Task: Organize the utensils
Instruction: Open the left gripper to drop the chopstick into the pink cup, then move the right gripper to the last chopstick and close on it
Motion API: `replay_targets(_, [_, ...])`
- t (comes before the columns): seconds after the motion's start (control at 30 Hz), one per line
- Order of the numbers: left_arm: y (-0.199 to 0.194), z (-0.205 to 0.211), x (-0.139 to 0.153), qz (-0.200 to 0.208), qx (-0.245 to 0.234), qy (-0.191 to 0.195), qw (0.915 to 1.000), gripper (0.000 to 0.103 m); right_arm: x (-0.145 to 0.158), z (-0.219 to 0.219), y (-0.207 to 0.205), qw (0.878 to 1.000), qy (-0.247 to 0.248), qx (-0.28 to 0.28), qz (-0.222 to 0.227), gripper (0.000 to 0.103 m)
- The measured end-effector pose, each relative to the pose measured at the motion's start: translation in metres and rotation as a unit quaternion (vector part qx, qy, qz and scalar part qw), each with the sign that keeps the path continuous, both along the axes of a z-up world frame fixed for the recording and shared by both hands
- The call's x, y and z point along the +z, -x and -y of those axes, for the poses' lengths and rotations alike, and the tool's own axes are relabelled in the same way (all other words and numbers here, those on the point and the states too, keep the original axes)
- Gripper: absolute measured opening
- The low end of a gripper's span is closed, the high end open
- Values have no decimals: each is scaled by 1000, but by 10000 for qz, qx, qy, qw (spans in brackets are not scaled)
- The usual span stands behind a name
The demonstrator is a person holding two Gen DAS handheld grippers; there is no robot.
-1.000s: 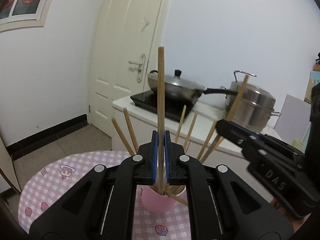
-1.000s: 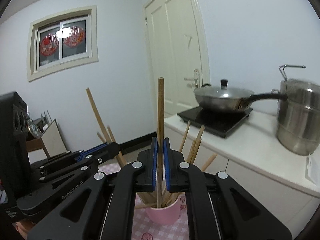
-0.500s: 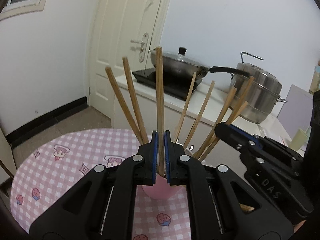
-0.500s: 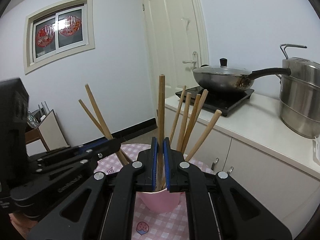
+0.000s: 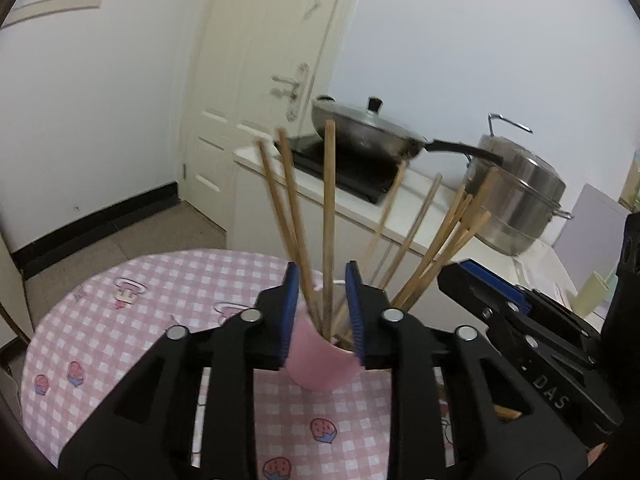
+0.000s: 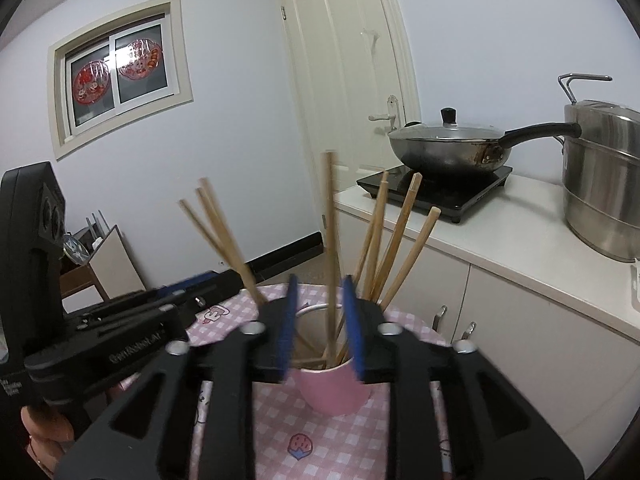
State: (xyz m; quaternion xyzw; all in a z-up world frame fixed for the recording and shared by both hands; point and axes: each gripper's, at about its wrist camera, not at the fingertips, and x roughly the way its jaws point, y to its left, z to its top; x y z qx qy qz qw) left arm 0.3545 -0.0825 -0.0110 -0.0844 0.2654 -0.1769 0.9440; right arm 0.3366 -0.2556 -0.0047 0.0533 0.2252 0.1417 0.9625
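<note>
Two grippers, each parted just now around one chopstick dropped into the pink cup [image 5: 322,364]. Your left gripper [image 5: 322,312] stands open: its jaws have just been opening, and the upright chopstick [image 5: 329,216] sits between the blue pads, untouched as far as the blur allows. Your right gripper [image 6: 321,322] is the same: jaws just opened, a chopstick [image 6: 330,240] free in the gap, its tip down inside the cup [image 6: 334,390].

Cup location: near centre of the checked table [image 5: 120,320], directly under both grippers. The other chopsticks fan out left and right from the rim.

Handling, as judged: chopsticks are light, stiff, smooth wood, so they will pivot or slide in a loose pinch. Take one at mid-shaft, pads square across it, not near the tip. The cup looks light and is top-heavy with leaning sticks; a sideways nudge could tip it, so withdraw straight back and up.

View differences: the left wrist view shows the right gripper at far right, plus one stick [image 5: 506,413] lying on the table beneath it, which the right view does not show. The right wrist view looks into the cup's metal-lined mouth and shows a hand [image 6: 48,436] under the left gripper at near left; the cup's interior is mostly hidden in the left view.
</note>
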Motion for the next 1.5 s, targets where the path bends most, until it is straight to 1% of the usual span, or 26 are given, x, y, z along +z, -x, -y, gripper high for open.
replay_targets(0.1, [10, -6, 7, 95, 31, -33, 9999, 31, 5, 4, 7, 10000, -61, -46, 58, 32])
replay_targets(0.17, [18, -11, 11, 206, 126, -78, 9997, 38, 8, 7, 13, 9999, -104, -50, 75, 35])
replay_targets(0.23, [32, -17, 17, 467, 332, -220, 9981, 52, 10, 8, 22, 9999, -82, -48, 123, 38])
replay_targets(0.3, [44, -23, 22, 650, 469, -294, 9963, 59, 12, 9, 31, 9998, -82, -62, 158, 45])
replay_targets(0.37, [57, -33, 26, 768, 620, -272, 9947, 64, 14, 11, 43, 9997, -80, -86, 202, 49])
replay_targets(0.4, [63, -38, 28, 830, 736, -280, 9934, 70, 15, 11, 49, 9997, -81, -102, 228, 51])
replay_targets(0.43, [66, -41, 30, 866, 796, -270, 9927, 82, 16, 11, 55, 9996, -77, -122, 260, 53])
replay_targets(0.47, [71, -46, 32, 923, 801, -173, 9924, 87, 17, 11, 59, 9995, -61, -151, 275, 56])
replay_targets(0.5, [74, -48, 33, 975, 886, -109, 9912, 89, 18, 11, 62, 9994, -42, -182, 279, 56])
replay_targets(0.6, [69, -41, 35, 947, 1161, -412, 9879, 89, 19, 10, 66, 9994, -49, -219, 256, 56])
replay_targets(0.63, [64, -37, 34, 890, 1150, -477, 9882, 89, 19, 10, 66, 9994, -47, -226, 239, 56])
replay_targets(0.7, [56, -33, 29, 895, 1383, -551, 9848, 89, 18, 7, 68, 9995, 0, -227, 224, 56])
replay_targets(0.73, [53, -31, 26, 836, 1365, -570, 9855, 89, 16, 7, 68, 9996, 13, -219, 188, 56])
replay_targets(0.9, [49, -32, 6, 426, 1096, -601, 9912, 89, -6, 10, 66, 9998, 74, -148, -141, 56])
replay_targets(0.93, [49, -34, -1, 277, 956, -572, 9934, 89, -12, 11, 64, 9996, 69, -147, -232, 56])
replay_targets(1.0, [51, -35, -11, 119, 793, -512, 9955, 89, -21, 15, 60, 9992, -34, -158, -363, 56])
replay_targets(1.07, [51, -31, -25, -183, 444, -449, 9978, 89, -31, 17, 54, 9982, -77, -223, -550, 56])
replay_targets(1.1, [50, -26, -33, -344, 259, -476, 9979, 89, -36, 17, 51, 9972, -64, -260, -697, 56])
replay_targets(1.17, [47, -13, -45, -531, 22, -589, 9968, 89, -50, 20, 42, 9944, -113, -261, -1022, 56])
replay_targets(1.3, [44, 18, -70, -837, -353, -954, 9913, 88, -74, 25, 36, 9890, -54, -360, -1435, 56])
replay_targets(1.4, [41, 32, -85, -1044, -475, -1101, 9873, 88, -90, 35, 34, 9842, -39, -477, -1707, 56])
replay_targets(1.47, [41, 38, -89, -1126, -539, -1188, 9850, 88, -98, 42, 34, 9814, -4, -553, -1837, 56])
replay_targets(1.5, [41, 41, -93, -1146, -519, -1299, 9835, 88, -100, 43, 34, 9802, 10, -546, -1901, 56])
